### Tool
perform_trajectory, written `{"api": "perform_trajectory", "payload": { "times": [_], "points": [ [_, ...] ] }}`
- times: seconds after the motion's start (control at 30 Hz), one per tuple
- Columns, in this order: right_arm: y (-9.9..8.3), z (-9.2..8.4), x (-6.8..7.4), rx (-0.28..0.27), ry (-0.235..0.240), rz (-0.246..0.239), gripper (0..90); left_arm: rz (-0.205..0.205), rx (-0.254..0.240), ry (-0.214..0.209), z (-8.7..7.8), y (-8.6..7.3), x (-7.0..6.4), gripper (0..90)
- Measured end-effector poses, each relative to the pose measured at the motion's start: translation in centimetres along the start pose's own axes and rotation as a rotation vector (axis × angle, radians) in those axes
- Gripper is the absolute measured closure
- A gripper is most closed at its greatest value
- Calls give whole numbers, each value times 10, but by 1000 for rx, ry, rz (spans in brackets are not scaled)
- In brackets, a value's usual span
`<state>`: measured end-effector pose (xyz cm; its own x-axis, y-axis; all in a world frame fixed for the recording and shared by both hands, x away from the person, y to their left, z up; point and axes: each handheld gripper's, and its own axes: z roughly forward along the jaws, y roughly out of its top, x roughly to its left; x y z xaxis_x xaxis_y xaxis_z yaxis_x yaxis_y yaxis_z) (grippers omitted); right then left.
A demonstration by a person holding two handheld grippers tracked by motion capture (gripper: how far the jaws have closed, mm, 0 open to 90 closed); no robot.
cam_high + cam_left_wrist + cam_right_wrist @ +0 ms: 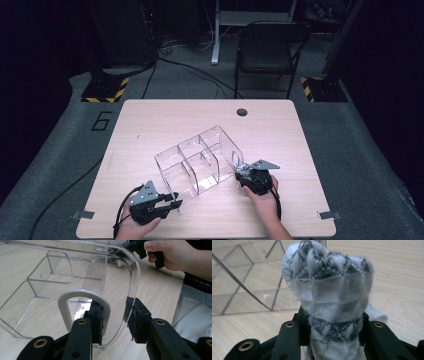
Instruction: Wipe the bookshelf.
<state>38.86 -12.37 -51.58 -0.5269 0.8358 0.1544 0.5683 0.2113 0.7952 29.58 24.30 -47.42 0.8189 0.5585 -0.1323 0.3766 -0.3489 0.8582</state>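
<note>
**Desk:** What is on the table (150,120)?

**Photographer:** A clear acrylic organizer (197,162) with several compartments lies on the pale wooden top, running from near left to far right. A person's two hands come in from the near edge, each holding a black two-jaw gripper.

**Desk:** The left one?

**Photographer:** The left gripper (174,204) sits at the organizer's near left end. In the left gripper view its jaws straddle the rounded clear end wall (130,287) by the white-edged handle cut-out (83,293). One pad lies against the inner side, the other sits just off the outer face, so the jaws read as parted rather than clamped.

**Desk:** And the right?

**Photographer:** The right gripper (245,172) is at the organizer's far right end, touching or just beside it. Its jaws are closed on a rolled white sock with a black knit pattern (329,290), the bundle bulging above the pads. The organizer's curved clear wall (244,287) stands just to the left of the sock in the right gripper view.

**Desk:** Background?

**Photographer:** A black chair (267,50) stands on the grey floor beyond the table.
</note>
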Motion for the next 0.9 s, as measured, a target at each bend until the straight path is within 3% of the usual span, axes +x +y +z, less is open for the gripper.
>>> {"api": "perform_trajectory", "payload": {
  "times": [0.07, 0.13, 0.2, 0.3, 0.4, 0.5, 0.67, 0.8, 0.9],
  "points": [
    [6, -7, 2, -44, 6, 18, 613, -4, 1, -2, 0, 0, 0, 672],
    [16, -18, 7, -111, -4, 2, 610, -2, 3, -3, 0, 0, 0, 673],
    [20, -22, 10, -135, -13, -20, 607, -1, 2, -4, 0, 0, 0, 672],
    [12, -14, 8, -85, -13, -13, 603, 4, 0, 1, 1, 0, -1, 672],
    [-4, 4, -1, 22, 7, 8, 607, 7, -4, 8, 1, 0, -1, 672],
    [2, -1, -1, 11, 16, 25, 606, 6, -1, 2, 1, 0, -1, 671],
    [19, -24, 7, -118, 13, 2, 606, 3, -12, 9, 2, -1, -1, 671],
    [13, -19, 2, -80, 24, 15, 606, 5, -10, 10, 2, -1, -1, 671],
    [13, -22, 2, -92, 35, 39, 606, 1, -14, 13, 2, -1, -2, 670]
  ]
}}
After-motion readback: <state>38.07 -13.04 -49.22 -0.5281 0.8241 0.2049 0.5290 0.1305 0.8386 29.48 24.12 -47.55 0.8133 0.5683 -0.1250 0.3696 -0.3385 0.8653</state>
